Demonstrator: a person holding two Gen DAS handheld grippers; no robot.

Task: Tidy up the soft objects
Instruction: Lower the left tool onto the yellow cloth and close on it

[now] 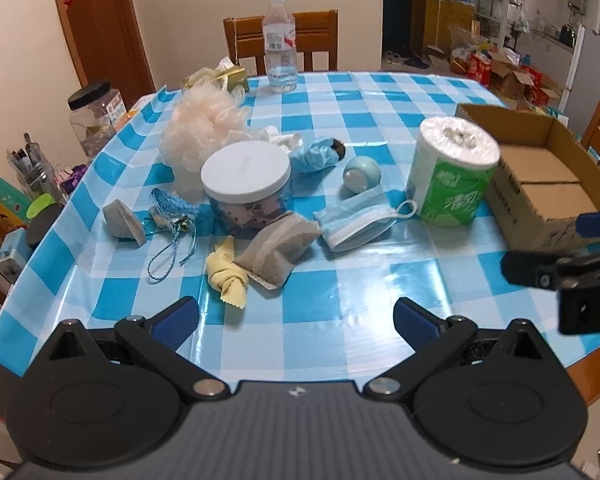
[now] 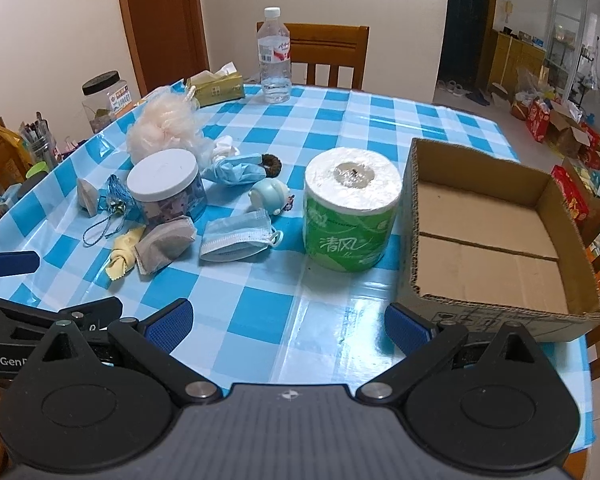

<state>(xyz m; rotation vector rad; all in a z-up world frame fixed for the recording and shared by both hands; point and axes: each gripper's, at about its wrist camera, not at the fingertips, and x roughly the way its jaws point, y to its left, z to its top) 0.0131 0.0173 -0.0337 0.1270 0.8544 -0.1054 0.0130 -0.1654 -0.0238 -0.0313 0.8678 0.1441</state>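
On the blue checked tablecloth [image 1: 328,280] lie soft items: a peach bath pouf [image 1: 202,128] [image 2: 162,128], a grey pouch [image 1: 278,242] [image 2: 166,244], a knotted yellow cloth [image 1: 228,274] [image 2: 126,254], a folded blue face mask [image 1: 356,220] [image 2: 236,238], a crumpled blue cover [image 1: 314,156] [image 2: 236,170], and a green-wrapped toilet roll [image 1: 452,170] [image 2: 350,212]. An empty cardboard box [image 1: 548,178] [image 2: 496,240] stands at the right. My left gripper [image 1: 296,322] [image 2: 12,276] hovers open near the front edge. My right gripper [image 2: 288,326] [image 1: 548,248] is open too, beside the box.
A white-lidded jar [image 1: 246,184] [image 2: 166,188], a small blue ball toy [image 1: 362,174], a grey wedge [image 1: 124,222], blue cord with tassel [image 1: 172,216], a water bottle [image 1: 280,44] [image 2: 274,56] and a tissue pack [image 2: 216,86] share the table. Wooden chairs [image 2: 328,54] stand behind; clutter sits left.
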